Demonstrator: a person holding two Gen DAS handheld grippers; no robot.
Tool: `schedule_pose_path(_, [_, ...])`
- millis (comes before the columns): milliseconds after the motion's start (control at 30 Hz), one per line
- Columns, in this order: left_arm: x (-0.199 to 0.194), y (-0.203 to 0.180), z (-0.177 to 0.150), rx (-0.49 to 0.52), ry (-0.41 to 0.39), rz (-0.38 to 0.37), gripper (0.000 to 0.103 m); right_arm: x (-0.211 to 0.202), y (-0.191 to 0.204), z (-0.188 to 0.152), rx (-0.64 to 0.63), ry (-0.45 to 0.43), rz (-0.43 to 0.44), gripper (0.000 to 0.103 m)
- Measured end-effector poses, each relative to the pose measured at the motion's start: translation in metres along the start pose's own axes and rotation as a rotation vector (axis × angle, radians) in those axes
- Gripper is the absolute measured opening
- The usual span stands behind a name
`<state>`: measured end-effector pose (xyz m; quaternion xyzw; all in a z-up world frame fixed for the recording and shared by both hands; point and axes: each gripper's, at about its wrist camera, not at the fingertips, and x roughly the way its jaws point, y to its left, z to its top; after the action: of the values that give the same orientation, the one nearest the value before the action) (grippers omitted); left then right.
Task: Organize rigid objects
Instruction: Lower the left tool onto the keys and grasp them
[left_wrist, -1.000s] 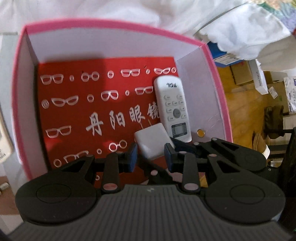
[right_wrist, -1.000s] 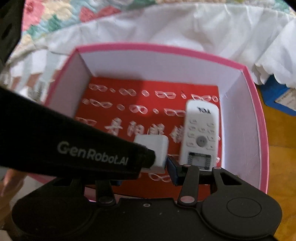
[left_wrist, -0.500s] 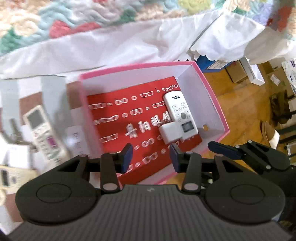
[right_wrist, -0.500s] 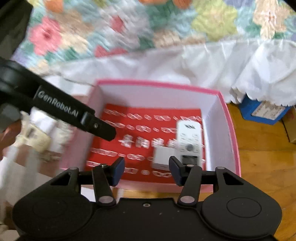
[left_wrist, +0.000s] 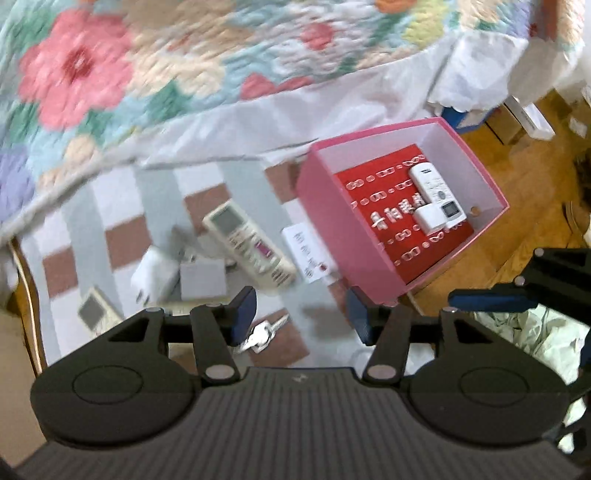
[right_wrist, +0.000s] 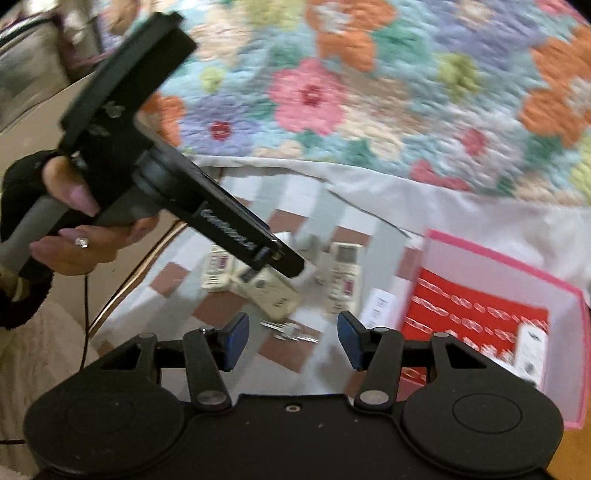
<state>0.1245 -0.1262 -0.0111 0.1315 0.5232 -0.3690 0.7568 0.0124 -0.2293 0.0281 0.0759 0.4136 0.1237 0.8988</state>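
Both tongs hang empty, jaws apart: the left tongs (left_wrist: 300, 314) have just been opening, nothing between them, and the right tongs (right_wrist: 290, 341) likewise. In the pink box (left_wrist: 332, 206) a white remote (left_wrist: 437, 192) and a charger (left_wrist: 430, 218) already lie together. Left on the checked surface (left_wrist: 92, 236) are a beige remote (left_wrist: 251, 243), a plug (left_wrist: 153, 275) and keys (left_wrist: 262, 334). Those remotes crowd each other, so a hurried pinch may shove a neighbour off the edge. The keys lie flat and could slip out.
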Motion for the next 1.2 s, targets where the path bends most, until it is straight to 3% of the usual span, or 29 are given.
schedule_pose_path(267, [0.034,0.051,-0.048,-0.135,0.027,-0.028,0.054,0.086,0.024,-0.011,-0.098,0.031,0.082,0.062])
schedule_pose_path(467, [0.069,0.081,-0.075,-0.243,0.05,-0.011,0.054,0.151,0.036,-0.035,-0.225,0.052,0.01,0.062])
schedule_pose_path(567, [0.087,0.091,-0.087,-0.303,0.068,-0.056,0.054,0.173,0.036,-0.046,-0.265,0.07,-0.012,0.062])
schedule_pose_path(733, [0.107,0.097,-0.094,-0.323,0.071,-0.071,0.054,0.201,0.022,-0.051,-0.24,0.072,-0.05,0.062])
schedule_pose_path(867, [0.125,0.11,-0.096,-0.415,0.065,-0.086,0.054,0.216,0.003,-0.048,-0.119,0.087,-0.047,0.064])
schedule_pose_path(933, [0.132,0.117,-0.097,-0.484,0.064,-0.109,0.053,0.215,0.006,-0.049,-0.125,0.079,-0.041,0.054])
schedule_pose_path(967, [0.136,0.119,-0.097,-0.533,0.065,-0.13,0.053,0.214,0.011,-0.05,-0.143,0.077,-0.028,0.041])
schedule_pose_path(1067, [0.143,0.119,-0.099,-0.601,0.069,-0.194,0.051,0.213,0.02,-0.05,-0.144,0.083,-0.046,0.037])
schedule_pose_path(1167, [0.144,0.114,-0.101,-0.63,0.056,-0.202,0.052,0.203,0.015,-0.048,-0.035,0.067,-0.05,0.019])
schedule_pose_path(1200, [0.144,0.114,-0.102,-0.655,0.057,-0.214,0.05,0.2,0.011,-0.049,0.017,0.071,-0.042,0.017])
